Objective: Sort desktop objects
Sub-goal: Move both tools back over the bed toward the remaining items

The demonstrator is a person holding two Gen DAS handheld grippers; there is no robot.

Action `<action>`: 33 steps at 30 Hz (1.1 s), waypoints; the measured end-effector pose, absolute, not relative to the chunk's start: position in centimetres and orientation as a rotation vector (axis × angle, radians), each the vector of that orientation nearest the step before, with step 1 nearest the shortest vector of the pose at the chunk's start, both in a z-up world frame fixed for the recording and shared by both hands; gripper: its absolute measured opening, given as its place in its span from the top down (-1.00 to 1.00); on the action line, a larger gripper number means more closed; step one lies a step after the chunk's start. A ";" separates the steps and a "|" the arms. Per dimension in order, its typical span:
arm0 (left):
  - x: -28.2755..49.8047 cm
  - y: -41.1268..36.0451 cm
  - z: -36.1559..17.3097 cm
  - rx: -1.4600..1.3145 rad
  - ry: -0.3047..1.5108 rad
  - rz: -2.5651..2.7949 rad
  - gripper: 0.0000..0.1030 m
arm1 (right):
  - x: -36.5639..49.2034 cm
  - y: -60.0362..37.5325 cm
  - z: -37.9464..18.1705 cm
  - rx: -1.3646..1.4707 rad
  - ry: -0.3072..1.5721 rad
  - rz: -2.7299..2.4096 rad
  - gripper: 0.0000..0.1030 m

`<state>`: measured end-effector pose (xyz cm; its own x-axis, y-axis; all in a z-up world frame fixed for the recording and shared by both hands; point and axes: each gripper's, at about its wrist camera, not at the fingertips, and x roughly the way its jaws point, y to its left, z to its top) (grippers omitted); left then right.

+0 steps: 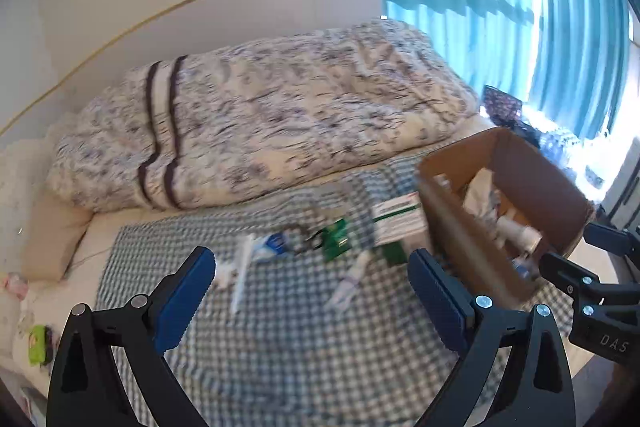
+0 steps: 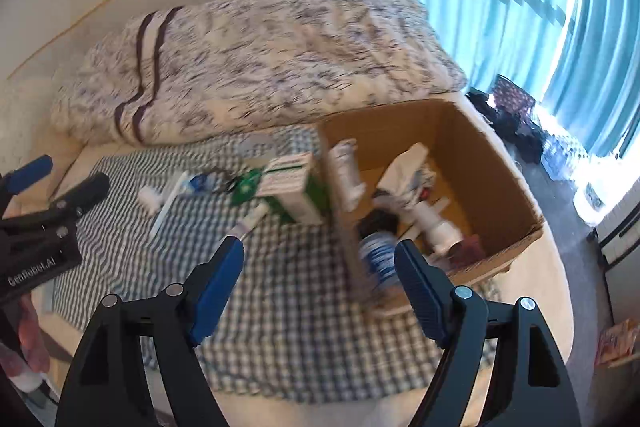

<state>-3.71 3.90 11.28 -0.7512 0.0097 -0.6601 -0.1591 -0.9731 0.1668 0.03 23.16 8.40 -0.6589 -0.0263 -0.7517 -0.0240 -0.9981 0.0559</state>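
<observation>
Desktop objects partly sorted: several lie inside cardboard box (image 2: 472,147) at right; green-white carton (image 2: 298,187), tubes, scissors remain on checked cloth (image 2: 280,307) left of it. We hold left gripper (image 1: 312,291) and right gripper (image 2: 320,283) spread apart, empty.

left gripper (image 2: 48,183) body: white lettering "GenRobot.AI" | right gripper (image 1: 600,259) body: "DAS", rest cut off | green-and-white box (image 2: 294,183): print blurred, unreadable
</observation>
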 end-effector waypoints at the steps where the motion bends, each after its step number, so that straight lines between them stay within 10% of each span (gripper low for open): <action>1: -3.3 2.6 11.1 -1.080 0.313 2.853 -0.93 | 0.5 22.0 8.3 1.293 -0.078 -2.845 -0.51; 20: 0.9 -13.3 -0.7 -1.459 0.220 2.953 -1.00 | 1.2 15.4 1.4 1.423 -0.114 -2.697 -0.52; 33: -11.4 -16.1 -6.4 -1.625 -0.075 2.994 -1.00 | -8.3 15.1 -5.5 1.553 -0.150 -2.639 -0.52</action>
